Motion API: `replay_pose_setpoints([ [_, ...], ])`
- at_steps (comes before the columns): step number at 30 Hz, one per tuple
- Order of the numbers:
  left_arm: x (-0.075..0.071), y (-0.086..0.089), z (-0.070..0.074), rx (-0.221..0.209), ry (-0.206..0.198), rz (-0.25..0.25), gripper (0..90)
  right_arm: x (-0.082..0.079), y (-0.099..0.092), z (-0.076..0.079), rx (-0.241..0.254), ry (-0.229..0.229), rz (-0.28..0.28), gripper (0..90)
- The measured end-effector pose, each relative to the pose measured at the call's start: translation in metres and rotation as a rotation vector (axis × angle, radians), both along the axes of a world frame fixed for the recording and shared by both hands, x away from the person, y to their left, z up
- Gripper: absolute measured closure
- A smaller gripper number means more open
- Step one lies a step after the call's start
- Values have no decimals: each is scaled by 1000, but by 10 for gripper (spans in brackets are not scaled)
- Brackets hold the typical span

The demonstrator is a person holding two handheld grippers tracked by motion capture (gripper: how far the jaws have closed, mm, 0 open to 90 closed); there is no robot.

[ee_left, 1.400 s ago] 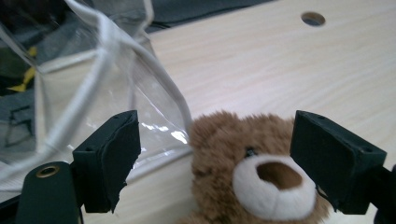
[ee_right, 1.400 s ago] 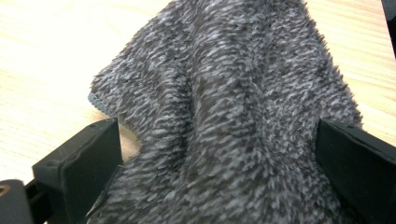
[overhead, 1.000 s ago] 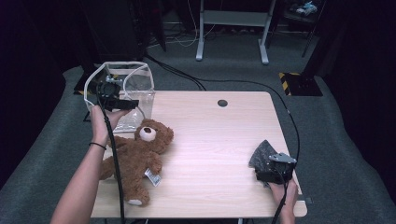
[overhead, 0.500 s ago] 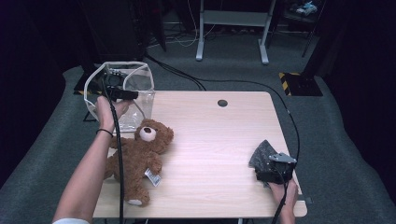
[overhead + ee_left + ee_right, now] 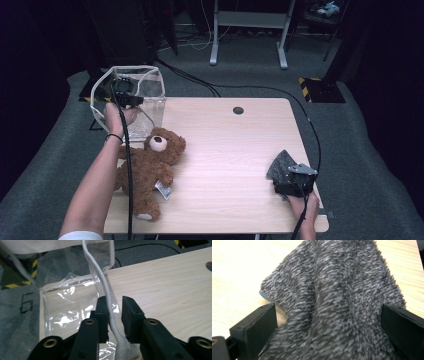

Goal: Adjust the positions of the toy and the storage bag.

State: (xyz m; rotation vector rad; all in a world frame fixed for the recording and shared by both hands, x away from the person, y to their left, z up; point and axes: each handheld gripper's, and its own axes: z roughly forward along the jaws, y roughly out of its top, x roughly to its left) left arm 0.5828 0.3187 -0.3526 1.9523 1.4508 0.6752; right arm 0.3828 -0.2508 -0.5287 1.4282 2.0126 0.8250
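- The left gripper is working at the clear plastic bag, which is standing at the far left corner of the bench, partly hanging over the edge.
- Its jaws have just been closing; in the left gripper view the bag's white trim cord is running up between them, with film against the left pad. A narrow gap is still showing beside the right pad, so a full pinch is probably not yet made.
- Key relation: the cord is lying lengthwise along the jaws, rising away from them toward the bag's mouth. The left hand is the nearer one by far.
- The teddy bear is lying on its back just beside the bag, head toward it, long axis running toward the near edge.
- The right gripper is resting near the right edge, well apart from bag and bear. Its jaws are standing wide, flanking a grey fleecy cloth without squeezing it.
- Writing: a white tag on the bear is too small to read; a mark resembling "6" is showing on the floor.
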Motion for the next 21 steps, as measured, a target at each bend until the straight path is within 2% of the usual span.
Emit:
replay_pose_setpoints([
  [9, 3, -9, 0, -1, -38, -35, 855, 0, 0, 0, 0, 0, 0, 12],
  [17, 4, -20, -2, -45, -56, -86, 866, 0, 0, 0, 1, -1, -1, 12],
  [21, 4, -27, -2, -42, -61, -114, 867, 0, 0, 0, -1, 0, 0, 12],
])
